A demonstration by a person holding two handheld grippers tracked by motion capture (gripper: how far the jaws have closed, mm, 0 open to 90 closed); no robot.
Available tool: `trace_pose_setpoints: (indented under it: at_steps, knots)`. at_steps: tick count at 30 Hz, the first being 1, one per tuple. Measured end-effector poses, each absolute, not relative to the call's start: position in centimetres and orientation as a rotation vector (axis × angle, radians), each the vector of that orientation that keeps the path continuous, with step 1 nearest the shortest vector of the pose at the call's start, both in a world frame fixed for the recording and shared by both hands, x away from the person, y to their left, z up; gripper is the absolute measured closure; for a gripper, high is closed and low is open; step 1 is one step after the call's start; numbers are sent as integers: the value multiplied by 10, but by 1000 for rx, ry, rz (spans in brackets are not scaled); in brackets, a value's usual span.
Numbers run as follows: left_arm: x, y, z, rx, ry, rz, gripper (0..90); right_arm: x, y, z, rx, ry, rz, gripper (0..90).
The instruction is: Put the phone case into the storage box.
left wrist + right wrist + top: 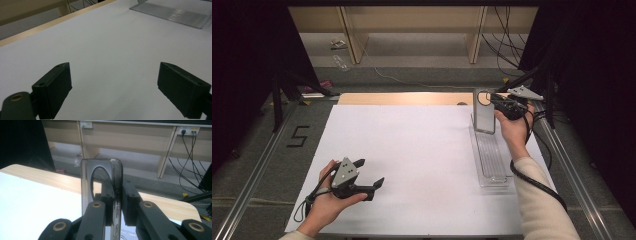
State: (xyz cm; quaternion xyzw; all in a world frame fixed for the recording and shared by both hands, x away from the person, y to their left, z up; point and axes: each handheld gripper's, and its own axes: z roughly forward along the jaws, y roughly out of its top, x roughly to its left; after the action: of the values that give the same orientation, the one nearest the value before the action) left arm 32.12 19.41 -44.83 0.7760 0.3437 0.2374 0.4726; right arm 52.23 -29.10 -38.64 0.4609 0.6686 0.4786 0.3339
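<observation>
Mid-carry: case [484,112] held upright over the far end of the tray [492,160], near the sheet's far right corner. Right gripper [495,101] clamped tight on the case's edge, pads [128,203] pressing either side. Next, probably: lowering it into the tray, kept square. Left gripper [371,173] near the front left edge, wide open, empty.

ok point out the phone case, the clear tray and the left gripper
phone case [484,119], high view, on its flat smoky back below the round cutout
clear tray [493,162], high view, on its ribbed floor
left gripper [369,173], high view, midway between its open jaw tips
</observation>
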Motion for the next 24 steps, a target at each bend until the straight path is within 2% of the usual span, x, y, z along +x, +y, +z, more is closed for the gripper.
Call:
trace_pose_setpoints:
  at_steps: [24]
  knots:
    - [321, 194, -448, 1896, 841, 582, 115, 526, -291, -395, 1218, 1774, 1244, 820]
